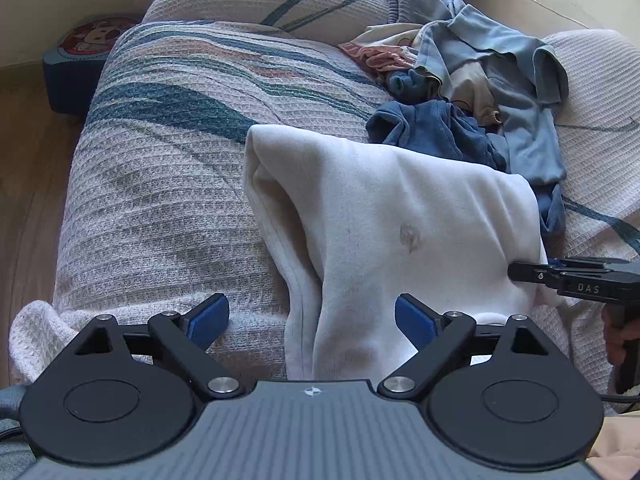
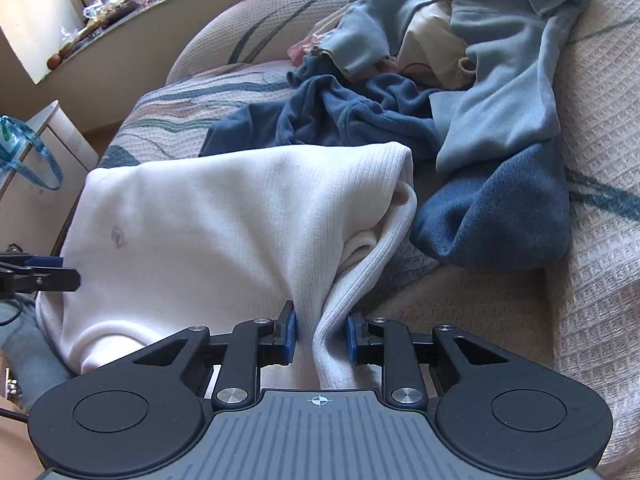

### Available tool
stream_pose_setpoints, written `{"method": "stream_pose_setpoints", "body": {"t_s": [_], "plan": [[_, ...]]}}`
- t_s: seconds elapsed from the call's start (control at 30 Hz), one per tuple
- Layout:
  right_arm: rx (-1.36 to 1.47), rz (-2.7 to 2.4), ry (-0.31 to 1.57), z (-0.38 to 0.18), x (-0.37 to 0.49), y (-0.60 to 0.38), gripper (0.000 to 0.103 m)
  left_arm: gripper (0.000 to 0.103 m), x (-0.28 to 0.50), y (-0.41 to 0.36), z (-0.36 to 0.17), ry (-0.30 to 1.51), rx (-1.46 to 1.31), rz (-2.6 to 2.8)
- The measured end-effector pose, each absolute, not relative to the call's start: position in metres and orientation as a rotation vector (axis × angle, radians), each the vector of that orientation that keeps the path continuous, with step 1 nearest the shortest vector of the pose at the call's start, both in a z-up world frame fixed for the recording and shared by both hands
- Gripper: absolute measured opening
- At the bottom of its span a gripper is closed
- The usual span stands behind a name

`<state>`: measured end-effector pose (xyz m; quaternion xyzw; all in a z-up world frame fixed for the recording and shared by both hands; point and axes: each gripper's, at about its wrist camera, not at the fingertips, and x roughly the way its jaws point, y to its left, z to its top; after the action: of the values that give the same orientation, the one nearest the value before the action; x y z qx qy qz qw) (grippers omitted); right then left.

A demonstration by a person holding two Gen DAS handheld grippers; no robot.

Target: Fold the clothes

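Observation:
A white garment (image 1: 404, 216) lies folded on the sofa seat, with a small stain near its middle. My left gripper (image 1: 312, 318) is open, its blue pads (image 1: 210, 318) standing either side of the garment's near edge without pressing it. My right gripper (image 2: 320, 336) is shut on the white garment's (image 2: 224, 216) ribbed edge, a fold of cloth pinched between its pads. In the left wrist view the right gripper (image 1: 520, 271) comes in from the right at the garment's side. The left gripper (image 2: 64, 274) shows side-on at the left edge of the right wrist view.
A heap of light blue, dark blue and cream clothes (image 1: 480, 92) lies behind the white garment, also seen as the pile (image 2: 460, 100). The sofa wears a woven patterned cover (image 1: 168, 152). Wooden floor (image 1: 24, 184) and a blue cushion (image 1: 80, 56) sit off to the left. A person's hand (image 1: 620, 332) holds the right gripper.

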<state>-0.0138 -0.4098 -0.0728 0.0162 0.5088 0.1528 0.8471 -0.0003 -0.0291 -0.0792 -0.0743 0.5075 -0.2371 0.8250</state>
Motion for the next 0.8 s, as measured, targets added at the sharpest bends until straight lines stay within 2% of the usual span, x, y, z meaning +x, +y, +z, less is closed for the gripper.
{"method": "stream_pose_setpoints", "body": {"t_s": [0.2, 0.8], "plan": [[0.082, 0.307, 1.102, -0.084, -0.007, -0.416, 0.025, 0.098, -0.005, -0.022, -0.075, 1.068, -0.194, -0.492], [0.113, 0.302, 1.108, -0.097, -0.002, -0.418, 0.028, 0.099, -0.011, -0.017, -0.076, 1.067, -0.223, -0.486]]}}
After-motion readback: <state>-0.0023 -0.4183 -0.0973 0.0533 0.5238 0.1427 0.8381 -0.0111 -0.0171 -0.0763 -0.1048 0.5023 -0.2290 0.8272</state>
